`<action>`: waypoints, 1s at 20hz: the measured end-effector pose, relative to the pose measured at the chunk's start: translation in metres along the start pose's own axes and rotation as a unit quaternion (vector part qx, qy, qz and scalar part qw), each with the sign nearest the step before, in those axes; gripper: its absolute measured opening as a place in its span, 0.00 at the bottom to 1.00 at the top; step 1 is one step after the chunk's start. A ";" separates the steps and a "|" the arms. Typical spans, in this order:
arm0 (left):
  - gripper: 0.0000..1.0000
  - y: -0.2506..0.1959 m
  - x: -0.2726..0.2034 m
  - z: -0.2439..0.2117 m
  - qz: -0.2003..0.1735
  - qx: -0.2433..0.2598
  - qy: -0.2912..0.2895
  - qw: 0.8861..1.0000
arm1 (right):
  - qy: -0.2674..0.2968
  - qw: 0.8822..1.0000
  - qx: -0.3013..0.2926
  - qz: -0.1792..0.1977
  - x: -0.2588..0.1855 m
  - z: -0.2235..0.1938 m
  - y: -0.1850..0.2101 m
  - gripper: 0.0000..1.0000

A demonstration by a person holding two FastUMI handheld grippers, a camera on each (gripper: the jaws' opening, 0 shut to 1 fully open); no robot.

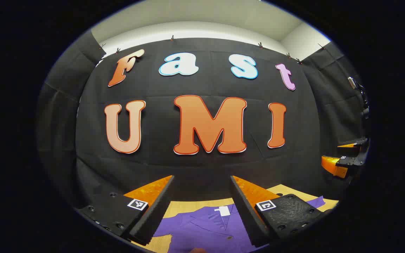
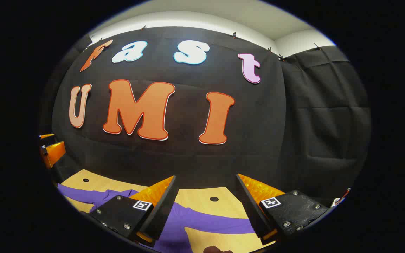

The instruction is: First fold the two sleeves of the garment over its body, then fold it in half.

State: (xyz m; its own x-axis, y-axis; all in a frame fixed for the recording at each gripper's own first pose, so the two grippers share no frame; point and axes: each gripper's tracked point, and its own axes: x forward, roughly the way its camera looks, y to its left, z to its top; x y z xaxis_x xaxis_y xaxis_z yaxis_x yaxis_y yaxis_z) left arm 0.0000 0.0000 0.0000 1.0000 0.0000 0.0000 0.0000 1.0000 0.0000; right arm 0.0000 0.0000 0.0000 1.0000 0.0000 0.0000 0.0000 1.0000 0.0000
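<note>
A purple collared garment (image 1: 206,230) lies flat on a light wooden table (image 1: 188,206), its collar and a white neck tag (image 1: 223,211) pointing toward the wall. My left gripper (image 1: 201,186) hovers above the collar, open, with nothing between its fingers. In the right gripper view one purple sleeve (image 2: 220,222) stretches out across the table (image 2: 202,197). My right gripper (image 2: 207,184) hangs open above that sleeve, holding nothing. The right gripper (image 1: 345,160) also appears at the right edge of the left gripper view, and the left gripper (image 2: 49,149) at the left edge of the right gripper view.
The black cloth wall stands just behind the table's far edge. Small dark holes (image 2: 214,199) dot the tabletop. A bit of purple cloth (image 1: 316,202) lies at the table's right side in the left gripper view.
</note>
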 end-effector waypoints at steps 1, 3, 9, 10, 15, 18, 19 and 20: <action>0.96 0.001 0.000 0.001 0.002 0.000 0.000 1.000 | 0.001 1.000 -0.001 -0.001 0.001 -0.001 -0.001 0.96; 0.96 0.003 -0.001 0.000 0.007 -0.001 0.000 1.000 | 0.001 1.000 0.000 -0.001 0.001 -0.001 -0.002 0.96; 0.96 0.004 -0.002 -0.001 0.010 0.000 0.002 1.000 | 0.001 1.000 0.001 -0.001 -0.001 -0.003 -0.002 0.96; 0.96 0.003 -0.002 -0.003 0.009 0.003 0.002 1.000 | 0.001 1.000 0.001 -0.002 -0.002 -0.003 -0.001 0.97; 0.96 -0.003 -0.004 -0.005 -0.001 0.013 0.002 1.000 | 0.004 1.000 0.000 -0.003 -0.003 -0.006 -0.002 0.96; 0.95 -0.002 -0.004 -0.005 -0.001 0.014 0.003 1.000 | 0.004 1.000 0.000 -0.003 -0.003 -0.006 -0.001 0.96; 0.95 -0.002 -0.004 -0.006 -0.001 0.013 0.004 1.000 | 0.005 1.000 0.000 -0.003 -0.003 -0.007 -0.002 0.96; 0.95 -0.001 -0.004 -0.007 0.000 0.013 0.004 1.000 | 0.007 1.000 0.001 -0.006 -0.002 -0.008 -0.003 0.96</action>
State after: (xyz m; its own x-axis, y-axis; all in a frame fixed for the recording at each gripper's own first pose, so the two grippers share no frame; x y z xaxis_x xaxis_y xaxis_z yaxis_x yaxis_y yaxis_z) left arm -0.0044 -0.0009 -0.0073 1.0000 0.0003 -0.0088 0.0000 0.9996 0.0266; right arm -0.0025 -0.0033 -0.0076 0.9998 -0.0112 -0.0136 0.0112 0.9999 0.0017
